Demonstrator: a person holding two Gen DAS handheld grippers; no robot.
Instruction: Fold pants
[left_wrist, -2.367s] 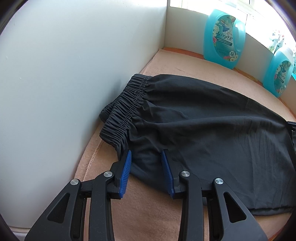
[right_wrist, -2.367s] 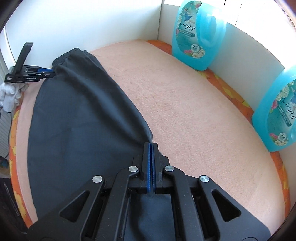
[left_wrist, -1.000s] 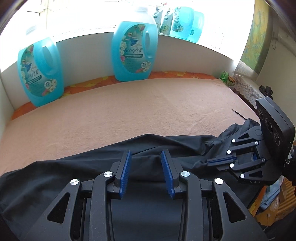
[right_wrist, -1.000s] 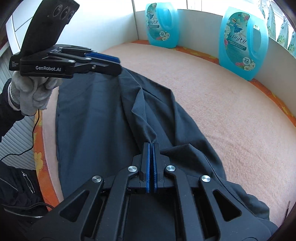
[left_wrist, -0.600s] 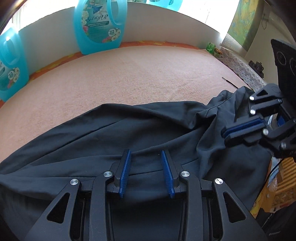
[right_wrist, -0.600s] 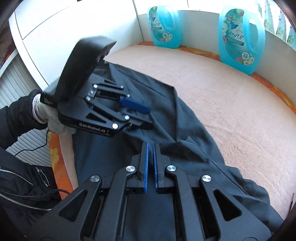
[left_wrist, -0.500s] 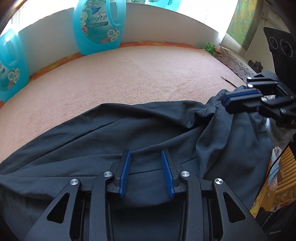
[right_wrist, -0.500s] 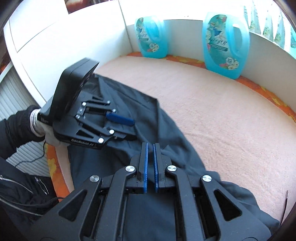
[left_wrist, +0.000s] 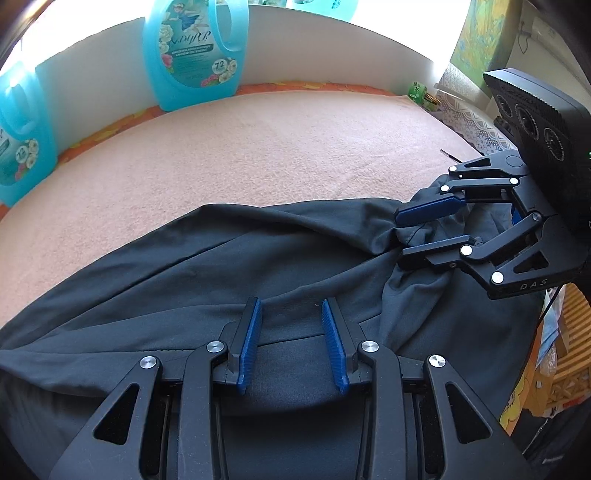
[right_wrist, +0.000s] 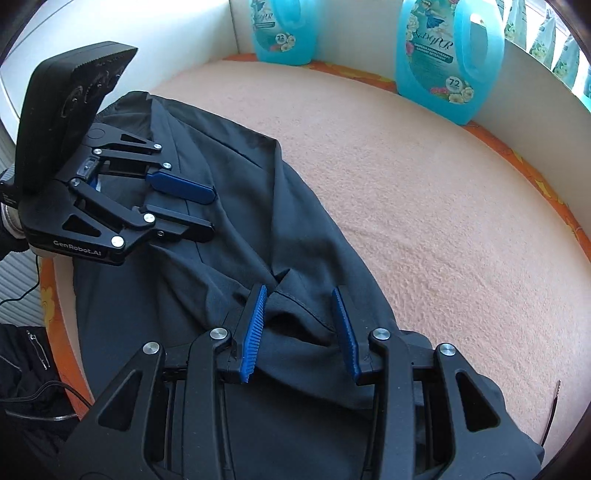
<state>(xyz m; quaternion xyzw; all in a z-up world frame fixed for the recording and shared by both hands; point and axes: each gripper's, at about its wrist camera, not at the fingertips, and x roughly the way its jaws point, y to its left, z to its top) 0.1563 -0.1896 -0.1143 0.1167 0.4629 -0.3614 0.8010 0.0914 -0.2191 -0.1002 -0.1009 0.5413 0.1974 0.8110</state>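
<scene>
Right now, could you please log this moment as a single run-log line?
step: fold released | left gripper: open over black pants | right gripper: jaws just opened, cloth between, unpinched | surface: peach blanket

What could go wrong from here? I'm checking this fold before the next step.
The right gripper has just been opening, and a bunched ridge of the pants lies loose between its pads; that crease may stay in the fold. The left gripper is also open, so nothing holds the cloth. The pants edge nearest the person hangs past the peach cover and could slide off.
</scene>
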